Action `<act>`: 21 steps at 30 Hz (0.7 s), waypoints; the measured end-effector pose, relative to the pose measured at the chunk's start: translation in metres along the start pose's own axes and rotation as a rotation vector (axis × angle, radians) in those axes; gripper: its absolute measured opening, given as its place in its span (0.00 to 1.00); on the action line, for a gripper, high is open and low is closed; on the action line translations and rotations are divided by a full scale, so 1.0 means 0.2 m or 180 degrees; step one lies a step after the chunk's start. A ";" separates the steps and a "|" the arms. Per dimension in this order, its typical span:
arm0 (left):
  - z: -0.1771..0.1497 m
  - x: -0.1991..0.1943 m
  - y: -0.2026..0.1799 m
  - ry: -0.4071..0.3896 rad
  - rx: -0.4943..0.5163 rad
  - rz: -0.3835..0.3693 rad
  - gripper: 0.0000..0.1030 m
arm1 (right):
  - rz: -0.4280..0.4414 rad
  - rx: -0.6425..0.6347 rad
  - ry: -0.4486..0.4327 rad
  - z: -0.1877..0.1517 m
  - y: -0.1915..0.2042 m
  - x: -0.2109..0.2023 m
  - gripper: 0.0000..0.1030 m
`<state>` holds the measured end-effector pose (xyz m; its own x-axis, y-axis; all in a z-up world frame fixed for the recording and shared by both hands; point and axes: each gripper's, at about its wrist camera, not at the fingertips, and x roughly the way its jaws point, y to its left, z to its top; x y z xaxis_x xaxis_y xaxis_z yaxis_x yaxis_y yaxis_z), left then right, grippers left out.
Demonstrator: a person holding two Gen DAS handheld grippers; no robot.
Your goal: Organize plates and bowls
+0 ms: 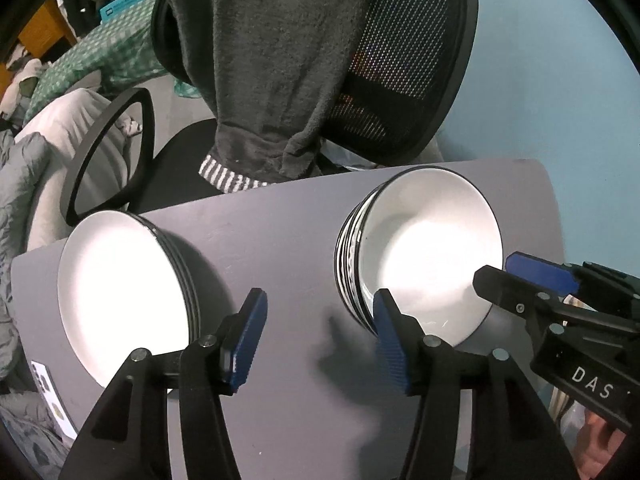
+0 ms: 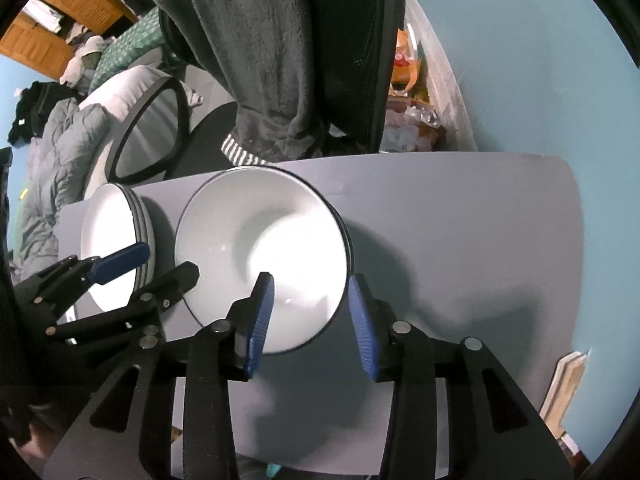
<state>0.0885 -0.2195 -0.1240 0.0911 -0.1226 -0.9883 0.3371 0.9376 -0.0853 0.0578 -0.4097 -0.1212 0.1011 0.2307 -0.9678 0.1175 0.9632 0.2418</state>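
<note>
— Bowls [image 2: 260, 256]: where are they found?
— Stacked on the grey table [image 2: 460, 216], just beside the stacked plates [image 1: 120, 280]; the rim is straddled, ungripped, by the parted right gripper [image 2: 310, 320]; the left gripper [image 1: 320, 340] is spread over bare tabletop.

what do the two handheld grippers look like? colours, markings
Both match: the left gripper and right gripper have matte black angular linkage arms with round silver pivot pins and blue ribbed finger pads. The right gripper's body carries white "DAS" lettering. No cables or sleeves visible.
</note>
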 end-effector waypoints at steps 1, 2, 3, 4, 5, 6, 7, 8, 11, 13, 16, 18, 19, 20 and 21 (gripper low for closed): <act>-0.01 -0.02 0.00 -0.0011 -0.0006 0.0000 0.55 | -0.0004 0.0006 -0.0004 -0.01 0.00 0.00 0.38; -0.02 -0.03 0.01 -0.0032 -0.0011 -0.0012 0.55 | -0.0017 0.0006 -0.0019 -0.01 0.00 -0.01 0.38; -0.03 -0.06 0.02 -0.0055 -0.0018 -0.0025 0.55 | -0.0030 0.0003 -0.0037 -0.02 0.01 -0.03 0.38; -0.04 -0.07 0.02 -0.0063 -0.0023 -0.0035 0.55 | -0.0038 0.0004 -0.0049 -0.03 0.00 -0.04 0.38; -0.05 -0.09 0.03 -0.0065 -0.0029 -0.0048 0.55 | -0.0050 0.0008 -0.0067 -0.04 0.01 -0.05 0.40; -0.06 -0.11 0.03 -0.0074 -0.0039 -0.0065 0.55 | -0.0066 0.0008 -0.0093 -0.05 0.01 -0.07 0.42; -0.07 -0.13 0.04 -0.0088 -0.0044 -0.0079 0.55 | -0.0087 0.0001 -0.0122 -0.06 0.02 -0.08 0.44; -0.08 -0.14 0.04 -0.0100 -0.0048 -0.0091 0.57 | -0.0111 -0.0014 -0.0154 -0.08 0.02 -0.10 0.45; -0.12 -0.19 0.06 -0.0131 -0.0052 -0.0153 0.65 | -0.0175 -0.0045 -0.0243 -0.12 0.04 -0.16 0.48; -0.15 -0.22 0.07 -0.0144 -0.0026 -0.0172 0.68 | -0.0178 -0.0048 -0.0285 -0.16 0.05 -0.19 0.52; -0.18 -0.23 0.07 -0.0121 0.0040 -0.0201 0.73 | -0.0162 -0.0040 -0.0326 -0.20 0.05 -0.22 0.58; -0.20 -0.22 0.08 -0.0077 0.0079 -0.0204 0.74 | -0.0155 -0.0033 -0.0327 -0.22 0.04 -0.24 0.61; -0.20 -0.21 0.08 -0.0046 0.0086 -0.0221 0.74 | -0.0159 -0.0031 -0.0317 -0.23 0.03 -0.24 0.61; -0.20 -0.21 0.08 -0.0024 0.0084 -0.0234 0.74 | -0.0160 -0.0026 -0.0308 -0.23 0.02 -0.24 0.61; -0.19 -0.20 0.09 0.0005 0.0071 -0.0243 0.74 | -0.0160 -0.0021 -0.0293 -0.24 0.01 -0.24 0.62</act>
<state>0.0545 -0.1857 -0.0914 0.0628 -0.1931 -0.9792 0.3639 0.9180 -0.1577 0.0067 -0.4130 -0.0777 0.1856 0.1686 -0.9681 0.1183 0.9742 0.1923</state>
